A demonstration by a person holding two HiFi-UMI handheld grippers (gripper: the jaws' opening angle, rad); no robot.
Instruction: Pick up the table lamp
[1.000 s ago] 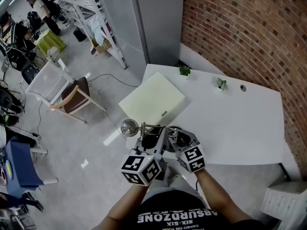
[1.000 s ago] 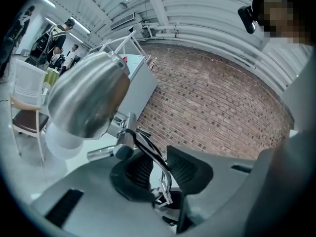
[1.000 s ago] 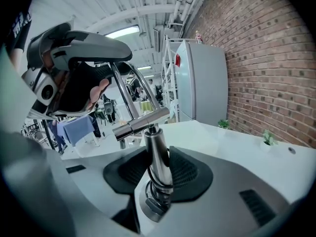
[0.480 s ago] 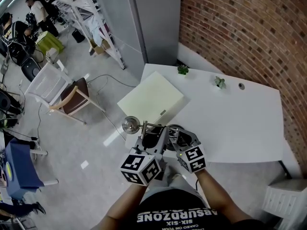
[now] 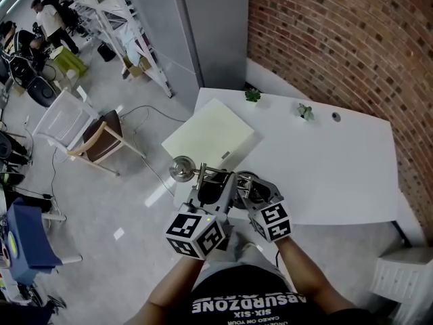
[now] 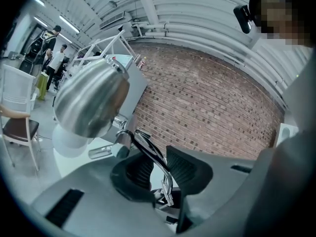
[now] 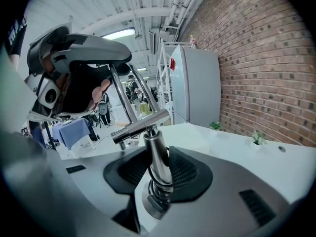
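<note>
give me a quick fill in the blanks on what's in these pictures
1. The wall behind the table is built of ____.
2. The left gripper and the right gripper are both shut on the table ____.
3. ____ small potted plants stand on the table near the wall.
Missing words: brick; lamp; two

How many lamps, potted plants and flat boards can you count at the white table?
table lamp: 1
small potted plants: 2
pale yellow board: 1
Total: 4
</note>
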